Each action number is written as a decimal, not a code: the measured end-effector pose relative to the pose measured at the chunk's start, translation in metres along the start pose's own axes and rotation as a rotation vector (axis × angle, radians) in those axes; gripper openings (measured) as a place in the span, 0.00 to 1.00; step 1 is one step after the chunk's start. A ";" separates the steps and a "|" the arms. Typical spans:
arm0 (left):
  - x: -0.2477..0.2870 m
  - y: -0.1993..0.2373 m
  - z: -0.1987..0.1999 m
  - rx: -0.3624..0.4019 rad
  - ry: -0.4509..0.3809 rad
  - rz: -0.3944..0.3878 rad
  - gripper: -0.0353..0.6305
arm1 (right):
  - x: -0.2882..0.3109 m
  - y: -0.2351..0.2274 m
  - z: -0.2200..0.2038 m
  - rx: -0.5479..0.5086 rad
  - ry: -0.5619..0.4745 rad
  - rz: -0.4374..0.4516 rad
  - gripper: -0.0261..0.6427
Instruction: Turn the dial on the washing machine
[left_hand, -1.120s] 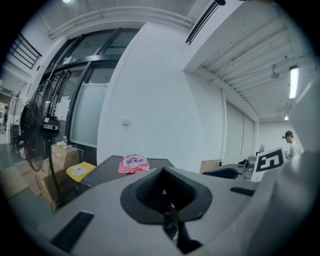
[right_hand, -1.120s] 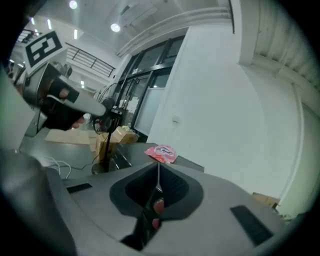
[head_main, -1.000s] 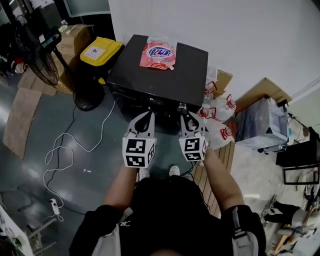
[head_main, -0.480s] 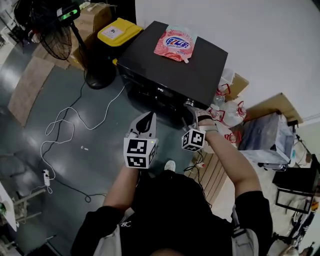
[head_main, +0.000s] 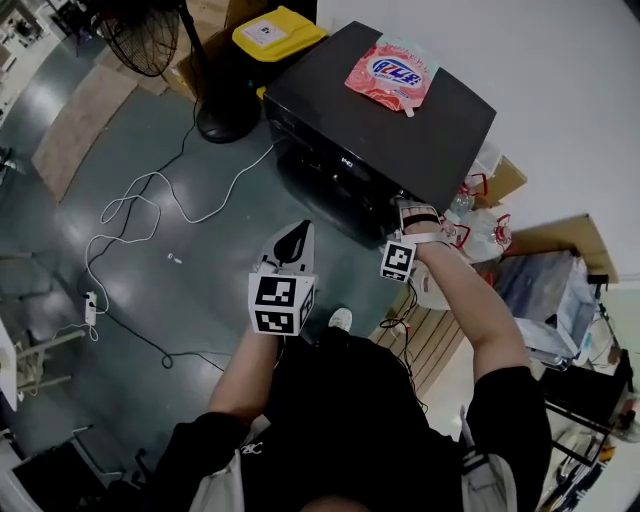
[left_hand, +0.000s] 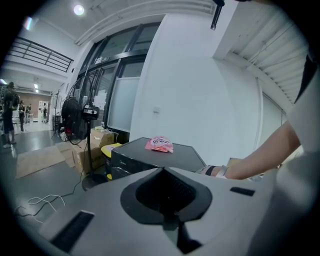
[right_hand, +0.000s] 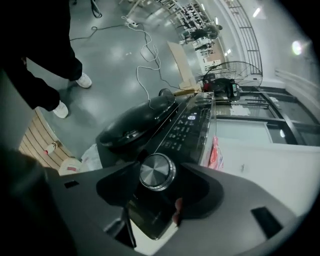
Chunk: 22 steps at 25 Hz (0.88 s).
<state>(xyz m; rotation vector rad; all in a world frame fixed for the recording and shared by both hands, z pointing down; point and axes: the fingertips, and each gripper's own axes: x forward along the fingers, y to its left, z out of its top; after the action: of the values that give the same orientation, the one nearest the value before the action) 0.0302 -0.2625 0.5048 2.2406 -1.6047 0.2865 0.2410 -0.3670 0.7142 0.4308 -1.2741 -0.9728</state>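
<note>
Since a second ago the right tool has left the left one's side and reached the washer's front; the left tool has barely moved. Far left: a standing fan (head_main: 150, 30) and loose white cable (head_main: 140, 190) on the floor, not involved. Left tool (head_main: 301, 230) is held back in mid-air, well apart from the machine, jaws together with nothing in them. The black washing machine (head_main: 400, 120) stands against the wall with a pink detergent pouch (head_main: 391, 72) lying on its lid. Right tool (head_main: 405, 207) is at the front panel's right end; in the right gripper view the silver dial (right_hand: 157, 171) sits between its jaws, which look closed onto the rim on both sides, just beyond the row of lit icons on the control panel (right_hand: 187, 127) and the round door (right_hand: 137, 122). Step in hand looks like the turn itself. To do it well: keep the jaws square on the rim, rotate about the dial's own axis from the wrist, don't pull outward or let the tool slide off the smooth metal, and go slowly enough to stop on a setting. Left tool should stay clear.
</note>
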 end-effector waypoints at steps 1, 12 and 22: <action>-0.001 0.002 -0.002 -0.002 0.003 0.006 0.07 | 0.005 0.004 -0.001 -0.006 0.009 0.007 0.41; 0.002 0.006 -0.014 -0.016 0.017 0.018 0.07 | 0.015 0.012 0.022 0.149 -0.086 -0.079 0.46; 0.001 0.010 -0.018 -0.008 0.031 0.015 0.07 | 0.016 0.006 -0.007 -0.043 0.125 -0.206 0.45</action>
<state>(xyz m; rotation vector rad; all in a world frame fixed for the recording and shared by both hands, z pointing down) 0.0221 -0.2589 0.5235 2.2083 -1.6053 0.3169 0.2497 -0.3780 0.7260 0.5891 -1.1094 -1.1264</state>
